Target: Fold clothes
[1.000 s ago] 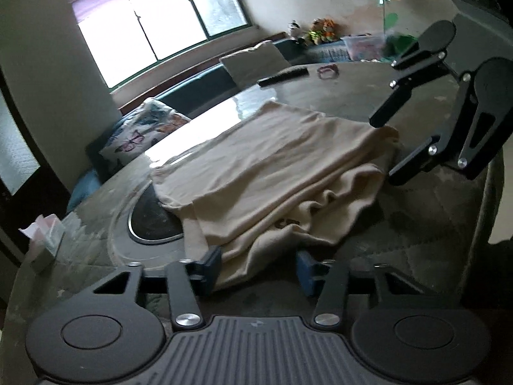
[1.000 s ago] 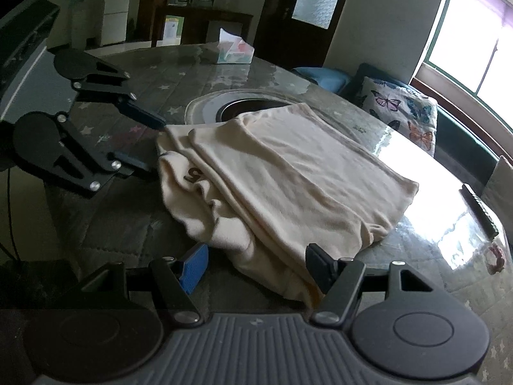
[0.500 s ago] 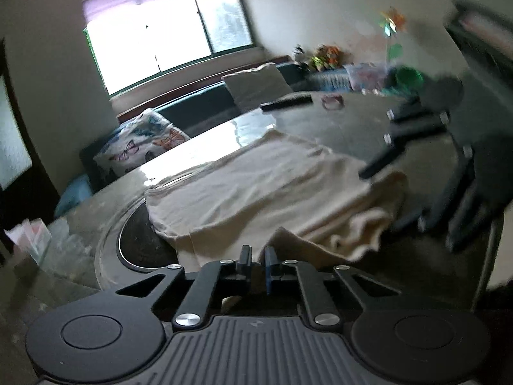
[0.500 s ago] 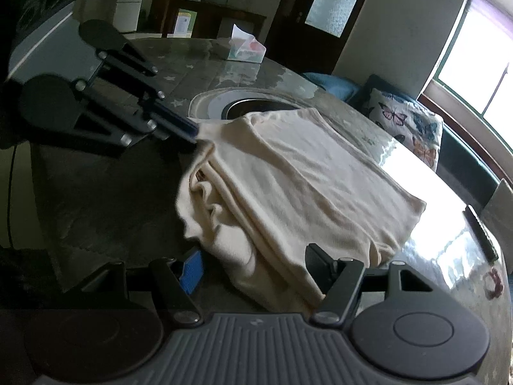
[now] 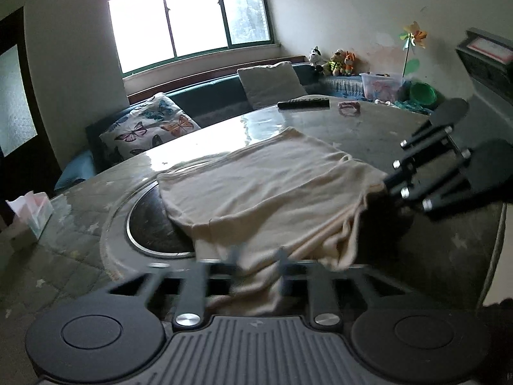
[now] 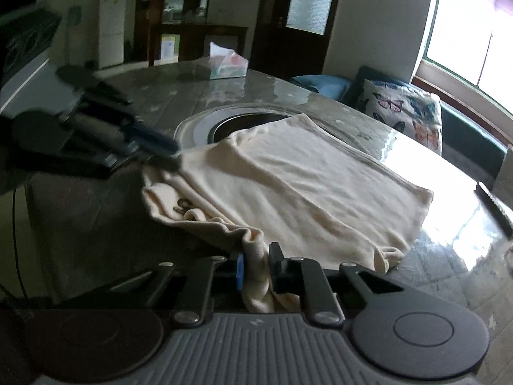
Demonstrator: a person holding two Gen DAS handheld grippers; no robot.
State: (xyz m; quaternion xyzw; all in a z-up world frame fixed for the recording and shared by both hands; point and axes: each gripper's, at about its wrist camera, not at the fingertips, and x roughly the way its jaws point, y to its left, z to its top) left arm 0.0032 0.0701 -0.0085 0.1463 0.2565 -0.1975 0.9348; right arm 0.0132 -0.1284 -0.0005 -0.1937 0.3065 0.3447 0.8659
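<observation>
My right gripper (image 6: 256, 268) is closing on a bunched fold of the cream shirt (image 6: 304, 189) at its near edge, cloth pinched between the pads, while my left gripper (image 5: 258, 261) has its jaws opening over the shirt's other near corner with fabric between them, blurred, so I can't tell if it still bites. To do this well, I reckon both corners want a firm, even pinch before I lift, so the hem rises level and carries over flat. Both tools tilt downward over the round table (image 5: 400, 134), where the shirt lies half-folded across the inset ring (image 6: 198, 128).
</observation>
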